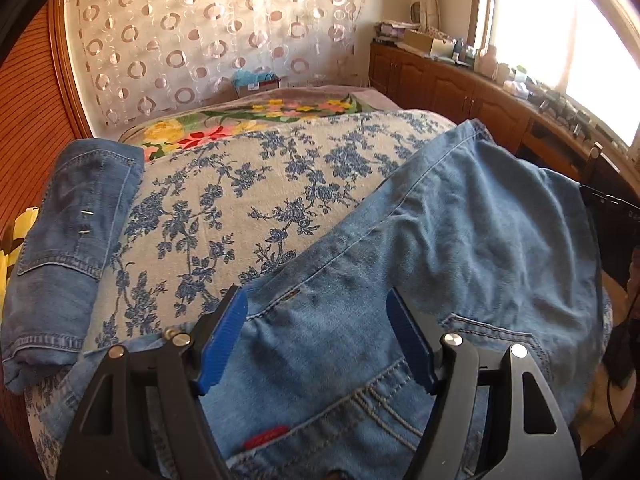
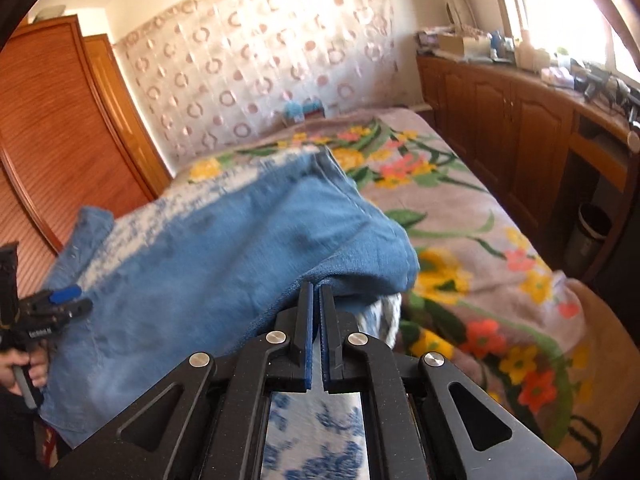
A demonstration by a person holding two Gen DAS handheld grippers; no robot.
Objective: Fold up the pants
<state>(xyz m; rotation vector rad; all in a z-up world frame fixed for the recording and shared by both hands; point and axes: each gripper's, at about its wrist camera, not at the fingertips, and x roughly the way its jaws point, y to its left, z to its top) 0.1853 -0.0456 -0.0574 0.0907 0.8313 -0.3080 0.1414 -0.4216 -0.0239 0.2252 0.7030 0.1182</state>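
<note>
Pants (image 1: 460,240): spread on the bed (image 2: 500,220), waist at its near edge.
Left hand-held gripper (image 1: 316,336): jaws apart over the waistband, ready to bite.
Right hand-held gripper (image 2: 319,292): clamped together on a raised denim fold, likely to carry it across.
Folded jeans (image 1: 68,232): parked at the bed's left edge.

Light blue denim pants (image 1: 460,240) lie spread, rumpled, across the floral bed

Count on the bed: two pairs of jeans, two covers

One spread pair of jeans (image 1: 420,248), one folded pair (image 1: 68,240) (at the left edge), one blue-flowered cloth (image 1: 240,184), one bright floral blanket (image 2: 480,240), two grippers (image 1: 316,340) (image 2: 319,312).
</note>
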